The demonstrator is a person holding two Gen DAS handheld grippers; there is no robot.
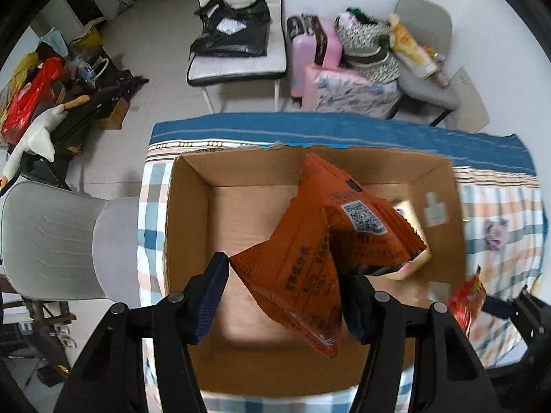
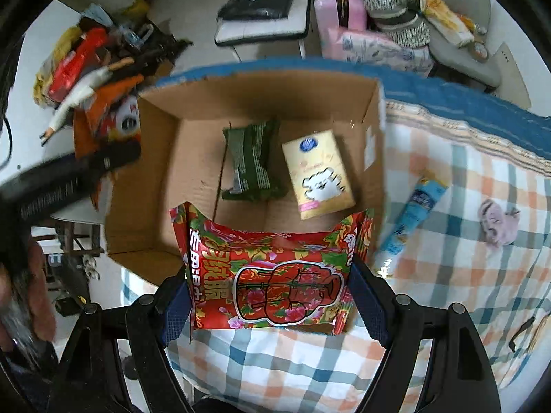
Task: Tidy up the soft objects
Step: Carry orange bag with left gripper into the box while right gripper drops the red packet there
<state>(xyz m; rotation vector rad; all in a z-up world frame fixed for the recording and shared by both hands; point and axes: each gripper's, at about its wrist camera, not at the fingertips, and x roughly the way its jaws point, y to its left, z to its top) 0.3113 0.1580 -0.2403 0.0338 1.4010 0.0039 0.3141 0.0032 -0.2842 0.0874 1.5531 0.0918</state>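
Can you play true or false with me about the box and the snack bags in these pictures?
1. The cardboard box is shut with its flaps closed. False: it is open at the top.
2. A green packet and a yellow tissue pack lie inside the box. True.
3. The right gripper holds a red flowery bag. True.
4. The left gripper holds a blue bag. False: an orange bag sits between its fingers, above the box.
5. The light blue tube is in the box. False: it lies outside, on the checked cloth beside the box.
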